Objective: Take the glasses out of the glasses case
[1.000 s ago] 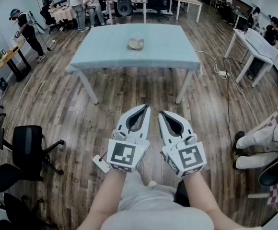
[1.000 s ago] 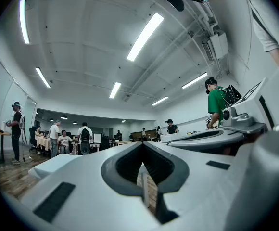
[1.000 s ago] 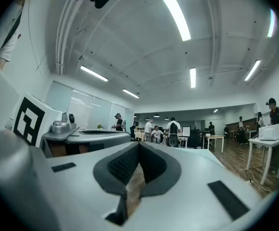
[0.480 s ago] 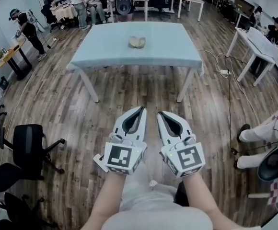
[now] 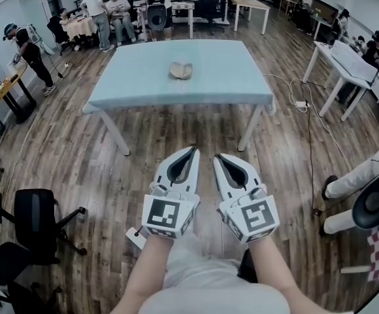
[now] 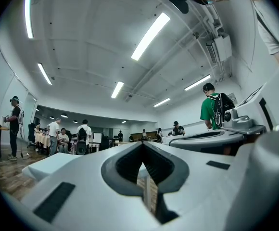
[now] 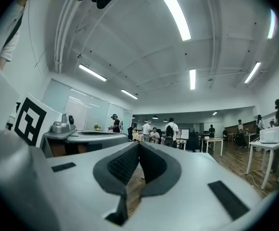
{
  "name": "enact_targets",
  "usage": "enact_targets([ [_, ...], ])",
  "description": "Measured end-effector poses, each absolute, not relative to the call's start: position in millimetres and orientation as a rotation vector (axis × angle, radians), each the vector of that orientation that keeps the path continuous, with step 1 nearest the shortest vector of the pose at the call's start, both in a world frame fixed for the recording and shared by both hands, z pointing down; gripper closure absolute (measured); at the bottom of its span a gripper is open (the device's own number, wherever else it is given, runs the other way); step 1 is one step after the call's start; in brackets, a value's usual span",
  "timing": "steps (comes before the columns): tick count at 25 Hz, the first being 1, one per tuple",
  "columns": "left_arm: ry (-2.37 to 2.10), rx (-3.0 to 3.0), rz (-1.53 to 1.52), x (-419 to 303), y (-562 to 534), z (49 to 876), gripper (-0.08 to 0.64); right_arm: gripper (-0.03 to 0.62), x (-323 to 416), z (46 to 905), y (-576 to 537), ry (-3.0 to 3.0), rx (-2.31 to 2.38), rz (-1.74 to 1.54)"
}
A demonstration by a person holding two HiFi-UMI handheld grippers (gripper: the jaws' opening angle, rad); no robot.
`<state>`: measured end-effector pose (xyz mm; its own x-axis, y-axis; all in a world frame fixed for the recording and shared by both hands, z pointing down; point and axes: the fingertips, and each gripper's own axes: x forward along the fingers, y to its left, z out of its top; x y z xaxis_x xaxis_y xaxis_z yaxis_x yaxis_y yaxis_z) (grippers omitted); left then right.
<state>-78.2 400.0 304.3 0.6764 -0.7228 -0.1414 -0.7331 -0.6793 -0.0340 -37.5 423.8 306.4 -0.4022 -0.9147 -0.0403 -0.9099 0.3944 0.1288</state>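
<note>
The white left tool (image 5: 193,150) and right tool (image 5: 217,156) were closed together, empty. Far ahead on the pale-blue bench (image 5: 137,77), the small beige glasses case (image 5: 181,70) was indistinct.

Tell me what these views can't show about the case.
- Head view: the glasses case on the table is too small and far away to tell open from closed, or what it holds.
- Left gripper view: the shut left gripper hides the case.
- Right gripper view: the shut right gripper hides it too.

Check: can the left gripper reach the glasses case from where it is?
Probably not yet. The left gripper, shut, sits over floor well short of the table; the glasses case lies mid-table. Nothing blocks the way.
</note>
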Motion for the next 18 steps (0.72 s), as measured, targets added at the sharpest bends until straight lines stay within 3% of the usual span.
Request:
enact_targets([
  [18, 1.174, -2.819, 0.156, -72, 240, 308, 0.552, 0.586, -35, 310, 264, -2.595, 1.721, -0.163],
])
